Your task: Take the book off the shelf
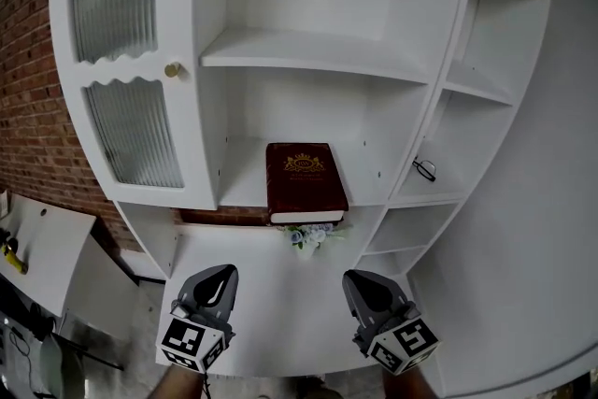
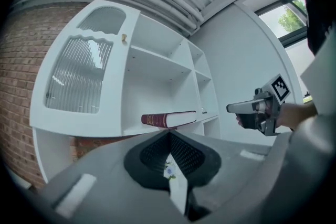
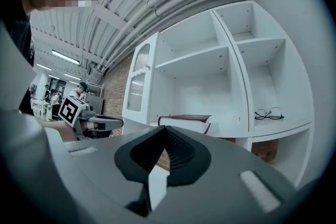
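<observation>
Two tongs, left (image 1: 220, 276) and right (image 1: 359, 281), are hovering side by side, each pressed together on nothing. Ahead, one maroon hardcover book (image 1: 305, 180) with gold embossing is lying flat on the white shelf (image 1: 245, 187), overhanging its edge above one flower sprig (image 1: 308, 235). One pair of spectacles (image 1: 424, 169) is resting in the compartment to the right.

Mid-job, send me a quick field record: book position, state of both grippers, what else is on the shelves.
book: dark red hardcover book with gold emblem, lying flat on middle shelf, front edge overhanging
shelf: white wooden shelf unit
left gripper: jaws together, nothing between them, below and short of the book
right gripper: jaws together, nothing between them, also short of the book
other items: black-framed eyeglasses in right compartment; small pale flowers under the book's front edge
task status: book untouched
</observation>
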Action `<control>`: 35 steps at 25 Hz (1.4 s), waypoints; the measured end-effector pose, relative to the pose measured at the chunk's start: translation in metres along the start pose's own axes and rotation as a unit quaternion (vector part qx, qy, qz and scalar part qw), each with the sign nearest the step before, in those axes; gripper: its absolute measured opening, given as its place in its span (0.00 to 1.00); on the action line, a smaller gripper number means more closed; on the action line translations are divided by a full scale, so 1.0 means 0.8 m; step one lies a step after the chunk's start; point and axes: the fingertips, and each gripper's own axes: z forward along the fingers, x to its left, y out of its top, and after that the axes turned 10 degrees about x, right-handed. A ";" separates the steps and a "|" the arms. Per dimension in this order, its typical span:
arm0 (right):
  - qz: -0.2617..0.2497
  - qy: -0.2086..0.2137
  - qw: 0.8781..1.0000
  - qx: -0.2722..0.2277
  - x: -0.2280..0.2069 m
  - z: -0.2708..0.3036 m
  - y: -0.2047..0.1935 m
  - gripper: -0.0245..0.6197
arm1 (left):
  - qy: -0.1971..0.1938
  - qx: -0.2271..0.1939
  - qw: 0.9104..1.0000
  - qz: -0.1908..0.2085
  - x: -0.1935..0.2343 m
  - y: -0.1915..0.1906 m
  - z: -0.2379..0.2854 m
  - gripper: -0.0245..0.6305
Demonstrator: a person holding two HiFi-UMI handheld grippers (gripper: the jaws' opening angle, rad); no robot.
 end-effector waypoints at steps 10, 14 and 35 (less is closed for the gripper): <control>0.041 0.019 0.999 0.012 -0.100 0.064 0.023 0.08 | 0.016 0.009 1.000 -0.018 0.011 0.047 0.086 0.06; 0.064 0.052 0.996 0.014 -0.118 0.089 0.032 0.11 | -0.005 0.022 1.000 -0.015 0.003 0.055 0.118 0.14; 0.178 0.132 0.973 0.063 -0.140 0.165 0.026 0.46 | -0.026 0.086 0.996 0.005 0.007 0.031 0.182 0.38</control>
